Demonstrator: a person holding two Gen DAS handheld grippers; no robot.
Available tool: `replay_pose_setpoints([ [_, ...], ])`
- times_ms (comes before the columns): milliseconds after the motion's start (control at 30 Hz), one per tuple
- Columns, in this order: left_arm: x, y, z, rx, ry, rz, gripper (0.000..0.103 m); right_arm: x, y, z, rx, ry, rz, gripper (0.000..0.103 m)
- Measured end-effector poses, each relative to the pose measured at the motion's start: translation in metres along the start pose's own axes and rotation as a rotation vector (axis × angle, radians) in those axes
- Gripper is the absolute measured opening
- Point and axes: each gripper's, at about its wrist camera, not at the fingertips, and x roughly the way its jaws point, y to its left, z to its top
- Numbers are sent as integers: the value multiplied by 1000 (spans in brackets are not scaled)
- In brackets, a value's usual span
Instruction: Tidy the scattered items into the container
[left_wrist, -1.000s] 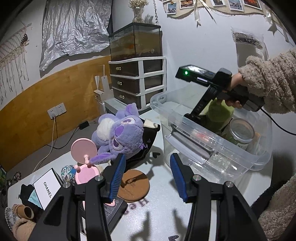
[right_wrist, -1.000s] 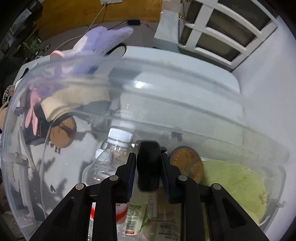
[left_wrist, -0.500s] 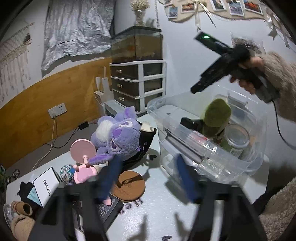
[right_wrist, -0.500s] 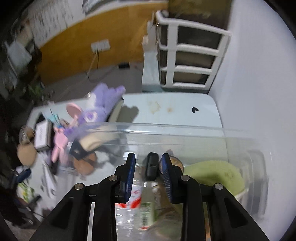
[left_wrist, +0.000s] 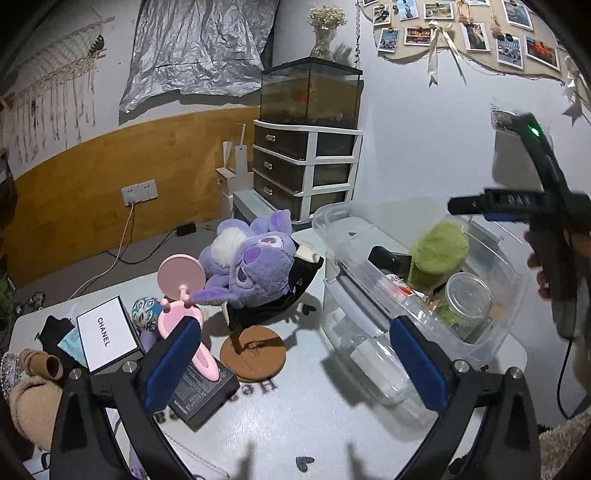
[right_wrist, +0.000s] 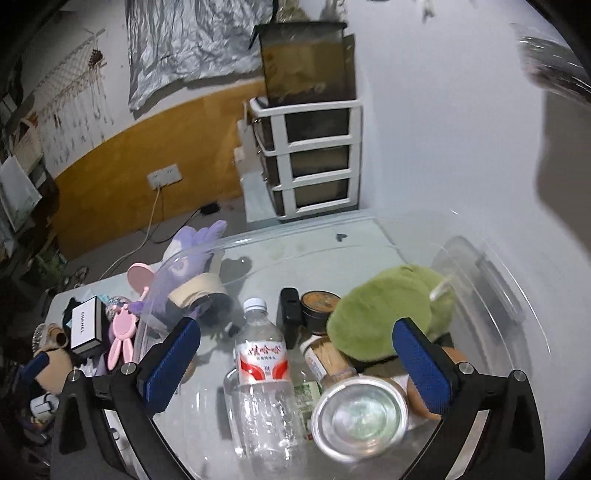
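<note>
A clear plastic container (left_wrist: 332, 221) stands on the table's right side. In it lie a green plush (right_wrist: 388, 314), a water bottle (right_wrist: 262, 354), a small black case (right_wrist: 290, 314), a jar (right_wrist: 360, 413) and a tin (right_wrist: 319, 302). My right gripper (right_wrist: 295, 358) hangs above the container with its jaws opening and nothing between them. My left gripper (left_wrist: 295, 358) is over the table left of the container, jaws also opening, nothing between them. Ahead of it lie a purple plush (left_wrist: 251, 262), a brown coaster (left_wrist: 253, 354) and a pink mirror (left_wrist: 181, 275).
A white Chanel box (left_wrist: 105, 334), a black box (left_wrist: 201, 391), a pink comb (left_wrist: 205, 360) and a tan plush (left_wrist: 33, 402) crowd the table's left side. A drawer unit (left_wrist: 306, 170) with a fish tank stands against the back wall. A hand (left_wrist: 546, 273) holds the right gripper.
My right gripper let go of the black case inside the container, rose well above it and opened wide. My left gripper also opened wide and lifted a little.
</note>
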Motion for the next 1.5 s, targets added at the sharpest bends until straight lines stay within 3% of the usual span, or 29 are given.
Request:
replay_pose_setpoints([
  [333,-20,-1,-8,-27,-6,24,103,-31,5,-49,66,-47,-35,103],
  [567,-35,1,-17,-55,-31,57,103,-56,15,-86,155,-128,-60,103],
  [867,-55,1,-36,-118,-32,40,103,-76,45,-126,170,-93,-35,103],
  [1133,-70,2,-50,-125,15,44,103,-97,60,-142,168,-105,-33,103],
  [1333,-88,4,-58,-89,-8,103,103,-114,76,-152,138,-97,-65,103],
  [1500,-96,11,-61,-88,-19,115,103,-129,85,-158,117,-135,-30,103],
])
